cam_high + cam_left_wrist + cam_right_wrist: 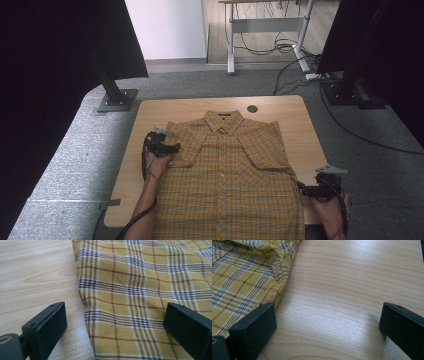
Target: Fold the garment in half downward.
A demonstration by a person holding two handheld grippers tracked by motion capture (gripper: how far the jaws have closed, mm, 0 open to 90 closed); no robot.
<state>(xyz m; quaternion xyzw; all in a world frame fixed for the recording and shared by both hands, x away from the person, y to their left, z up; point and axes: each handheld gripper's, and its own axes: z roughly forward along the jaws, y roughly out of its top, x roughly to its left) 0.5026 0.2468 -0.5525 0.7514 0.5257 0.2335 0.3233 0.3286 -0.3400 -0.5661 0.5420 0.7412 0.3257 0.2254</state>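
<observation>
A yellow plaid button-up shirt [227, 170] lies flat, face up, on the light wooden table [150, 112], collar toward the far side and sleeves folded in. My left gripper [167, 148] is open at the shirt's left shoulder edge. In the left gripper view its jaws straddle the shirt's side edge [86, 315], one jaw over bare wood, the other over cloth. My right gripper [302, 189] is open beside the shirt's right side, low on the table. In the right gripper view the shirt's hem edge [279, 290] lies by the left jaw, with bare wood [337, 302] between the jaws.
A dark round cable hole [252, 108] sits near the table's far edge. The floor around is grey carpet [65, 165]. Black stands [115, 95] rise at the left and right rear, and cables [300, 65] trail near a desk frame behind.
</observation>
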